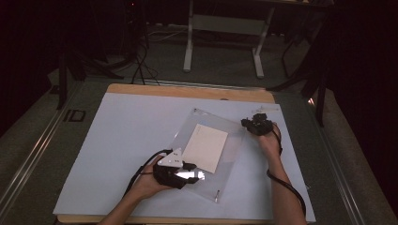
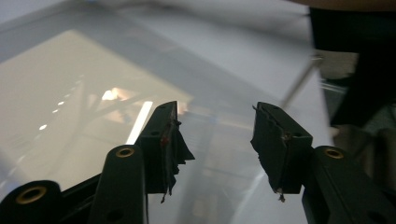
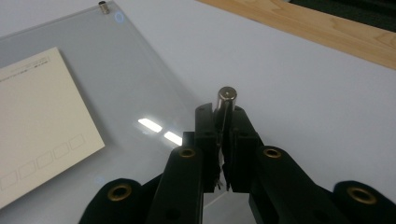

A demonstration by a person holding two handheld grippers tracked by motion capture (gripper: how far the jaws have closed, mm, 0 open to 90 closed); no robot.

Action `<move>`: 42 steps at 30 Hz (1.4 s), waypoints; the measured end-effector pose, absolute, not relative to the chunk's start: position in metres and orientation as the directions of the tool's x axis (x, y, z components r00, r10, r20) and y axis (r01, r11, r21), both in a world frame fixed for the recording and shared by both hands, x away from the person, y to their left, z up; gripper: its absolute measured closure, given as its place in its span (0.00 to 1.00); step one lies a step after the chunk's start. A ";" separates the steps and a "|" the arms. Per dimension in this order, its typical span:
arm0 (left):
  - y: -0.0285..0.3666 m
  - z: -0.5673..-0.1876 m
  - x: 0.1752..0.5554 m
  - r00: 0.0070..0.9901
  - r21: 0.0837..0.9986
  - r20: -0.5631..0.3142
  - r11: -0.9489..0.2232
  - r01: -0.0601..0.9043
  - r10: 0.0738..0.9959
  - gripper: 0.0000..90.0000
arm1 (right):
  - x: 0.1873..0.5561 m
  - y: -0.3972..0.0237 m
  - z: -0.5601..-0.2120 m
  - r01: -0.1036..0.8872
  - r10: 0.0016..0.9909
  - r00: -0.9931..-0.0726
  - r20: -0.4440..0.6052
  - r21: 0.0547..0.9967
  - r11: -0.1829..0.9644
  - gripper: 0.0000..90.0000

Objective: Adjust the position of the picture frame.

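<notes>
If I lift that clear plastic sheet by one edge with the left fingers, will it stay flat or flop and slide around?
The clear sheet shows a thick, straight edge with metal studs at its corners, so it is probably stiff and should stay flat. Its glossy, reflective surface suggests it may slip between the fingers. The card looks loose and might shift if tilted.

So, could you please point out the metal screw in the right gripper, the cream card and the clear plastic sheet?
metal screw [image 3: 227,95]: right gripper view, on its round head above the closed jaws.
cream card [image 1: 205,147]: high view, on the card's middle.
clear plastic sheet [image 1: 234,143]: high view, on a bare part right of the card.
</notes>
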State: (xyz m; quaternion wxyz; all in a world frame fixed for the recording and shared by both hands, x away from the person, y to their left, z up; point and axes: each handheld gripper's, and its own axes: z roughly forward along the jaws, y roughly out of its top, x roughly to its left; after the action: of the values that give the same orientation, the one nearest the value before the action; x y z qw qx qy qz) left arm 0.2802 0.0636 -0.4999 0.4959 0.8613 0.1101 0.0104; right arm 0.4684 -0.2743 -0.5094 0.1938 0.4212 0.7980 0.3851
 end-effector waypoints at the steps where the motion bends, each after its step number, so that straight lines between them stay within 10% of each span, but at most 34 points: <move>1: 0.058 -0.500 0.279 0.979 0.855 -0.089 -0.491 0.168 0.181 0.58 | 0.472 -0.272 -0.509 0.526 0.824 -0.566 0.016 0.777 0.346 0.95; 18: -0.009 -0.518 0.264 0.999 0.825 -0.043 -0.563 0.048 0.022 0.74 | 0.479 -0.268 -0.515 0.551 0.834 -0.548 0.056 0.775 0.310 0.95; 27: -0.017 -0.519 0.265 0.997 0.804 0.049 -0.594 -0.007 0.055 0.93 | 0.485 -0.265 -0.519 0.570 0.842 -0.533 0.083 0.771 0.284 0.94; 42: -0.008 -0.501 0.249 0.965 0.737 0.219 -0.673 -0.067 0.144 0.92 | 0.504 -0.223 -0.509 0.557 0.816 -0.567 0.114 0.782 0.278 0.93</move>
State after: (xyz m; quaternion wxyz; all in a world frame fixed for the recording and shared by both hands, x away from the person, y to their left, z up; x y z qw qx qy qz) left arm 0.2487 -0.0084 -0.5011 0.4038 0.9052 0.0213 0.1305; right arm 0.5037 -0.2225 -0.5092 0.1571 0.4378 0.7839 0.4114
